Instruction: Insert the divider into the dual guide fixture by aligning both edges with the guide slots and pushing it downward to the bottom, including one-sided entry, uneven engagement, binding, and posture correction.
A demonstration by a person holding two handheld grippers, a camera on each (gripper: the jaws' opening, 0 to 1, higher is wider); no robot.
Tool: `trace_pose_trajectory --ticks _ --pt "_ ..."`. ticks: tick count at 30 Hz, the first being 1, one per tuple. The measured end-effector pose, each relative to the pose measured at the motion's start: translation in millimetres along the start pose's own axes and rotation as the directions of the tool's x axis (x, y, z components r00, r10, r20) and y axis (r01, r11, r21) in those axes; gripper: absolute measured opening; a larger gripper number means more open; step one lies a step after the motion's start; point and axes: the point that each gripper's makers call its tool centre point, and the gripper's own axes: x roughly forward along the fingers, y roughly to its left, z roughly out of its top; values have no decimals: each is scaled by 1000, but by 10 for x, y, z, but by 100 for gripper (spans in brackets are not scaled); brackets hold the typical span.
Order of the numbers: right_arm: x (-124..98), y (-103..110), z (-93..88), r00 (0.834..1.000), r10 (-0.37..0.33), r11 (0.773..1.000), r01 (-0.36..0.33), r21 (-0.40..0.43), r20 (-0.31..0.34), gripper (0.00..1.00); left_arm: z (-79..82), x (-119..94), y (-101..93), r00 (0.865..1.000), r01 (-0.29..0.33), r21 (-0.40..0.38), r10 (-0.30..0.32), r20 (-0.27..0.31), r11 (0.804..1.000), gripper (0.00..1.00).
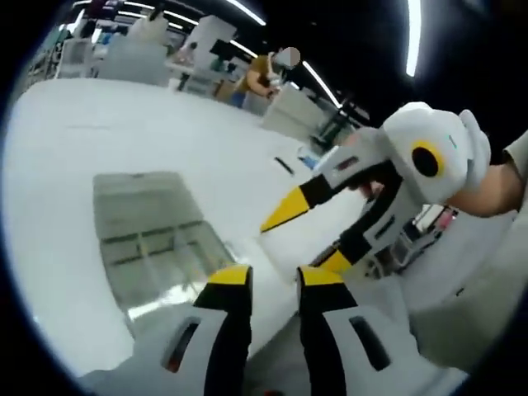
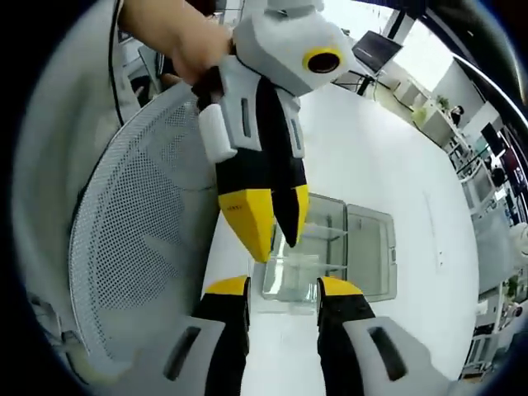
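Clear guide fixture (image 2: 346, 243) sits on white table (image 1: 124, 132). Left gripper (image 1: 272, 276) and right gripper (image 2: 283, 289) both released, holding nothing. Divider unclear; locate, grasp top edge squarely, keep level.

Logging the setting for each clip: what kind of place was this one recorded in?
Probably an open lab or workshop floor. A long white table carries the clear plastic fixture, more white workstations stand behind it under ceiling strip lights, and a mesh-backed office chair sits beside the table.
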Motion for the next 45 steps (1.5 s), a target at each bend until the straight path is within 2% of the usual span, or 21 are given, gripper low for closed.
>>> trace_pose_trajectory --ticks 10,27,35,43,45 --pt "5 22 110 1000 -9 1000 9 -14 19 27 -7 -23 15 1000 9 -68 -8 18 998 11" --pt "-18 25 170 999 -26 999 27 -27 28 27 -20 -22 -32 999 37 -156 -34 23 987 3" --pt "-25 20 194 999 -35 999 36 -41 32 27 4 -35 -21 998 51 -214 -43 41 976 3" --pt "-23 19 200 999 -42 998 43 -44 30 27 2 -36 -18 998 56 -248 -49 35 967 1" --pt "-25 16 200 998 -46 998 47 -43 31 27 5 -37 -10 998 62 -281 -53 41 958 1"
